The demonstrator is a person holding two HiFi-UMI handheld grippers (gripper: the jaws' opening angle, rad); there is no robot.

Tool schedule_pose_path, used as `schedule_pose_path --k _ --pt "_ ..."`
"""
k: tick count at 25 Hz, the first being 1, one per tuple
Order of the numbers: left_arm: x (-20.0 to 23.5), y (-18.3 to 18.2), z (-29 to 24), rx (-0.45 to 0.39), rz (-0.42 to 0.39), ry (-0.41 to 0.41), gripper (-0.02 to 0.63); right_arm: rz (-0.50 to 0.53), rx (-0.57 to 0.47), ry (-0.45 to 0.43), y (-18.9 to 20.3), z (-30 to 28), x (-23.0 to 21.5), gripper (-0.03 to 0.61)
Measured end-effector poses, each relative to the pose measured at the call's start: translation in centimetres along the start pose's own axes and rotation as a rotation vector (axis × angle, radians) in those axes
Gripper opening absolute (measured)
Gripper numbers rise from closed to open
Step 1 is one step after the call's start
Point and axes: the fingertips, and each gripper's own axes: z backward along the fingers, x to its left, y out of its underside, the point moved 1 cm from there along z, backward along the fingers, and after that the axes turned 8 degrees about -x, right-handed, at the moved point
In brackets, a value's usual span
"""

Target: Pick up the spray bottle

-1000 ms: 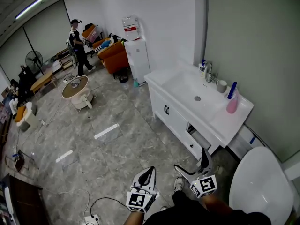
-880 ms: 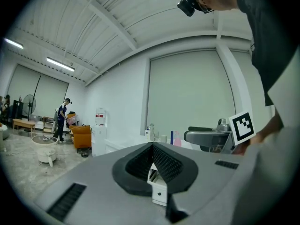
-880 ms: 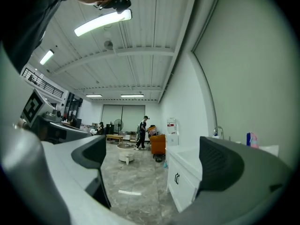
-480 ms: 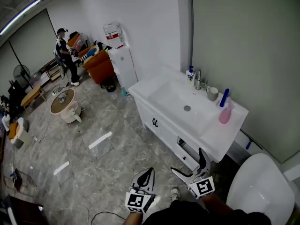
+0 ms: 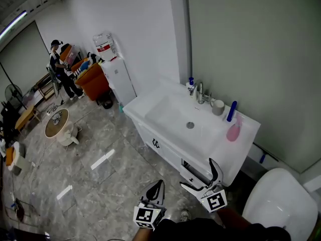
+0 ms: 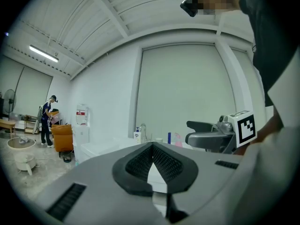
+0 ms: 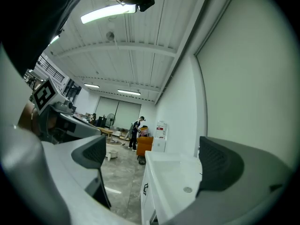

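Facing vanity [image 5: 146, 112], we had left gripper [image 5: 156, 189] jaws together, right gripper [image 5: 204, 176] jaws wide, empty. Spray bottle [image 5: 233, 130] stood upright at counter's right end, well apart from both. We judged it light, slick plastic, slightly squashy; best hold: pink body just under blue head.

Open office-like hall with a bathroom corner: white sink vanity [image 5: 168, 147], toilet [image 5: 273, 205], water dispenser [image 5: 114, 72], orange sofa [image 5: 92, 83].
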Motion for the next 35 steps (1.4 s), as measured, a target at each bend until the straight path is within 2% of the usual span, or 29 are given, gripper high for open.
schedule_pose_path --k 10,18,25,28,35 --pt "0.7 2.7 -7.3 0.034 0.034 0.104 -0.004 0.042 0.033 0.061 2.4 -3.8 -4.2 0.592" --pt "3.0 2.3 -16.1 0.019 0.030 0.210 -0.004 0.044 0.026 0.157 3.6 -9.0 -9.0 0.591" --pt "5.4 2.1 -22.9 0.034 0.017 0.324 -0.003 0.048 0.078 0.291 5.7 -11.3 -13.8 0.592" --pt "6.0 2.6 -25.7 0.038 0.015 0.383 -0.004 0.013 0.087 0.371 6.8 -11.7 -16.1 0.592" --pt "5.0 2.7 -31.2 0.064 0.049 0.534 -0.003 0.003 0.120 0.562 8.8 -11.6 -21.8 0.592"
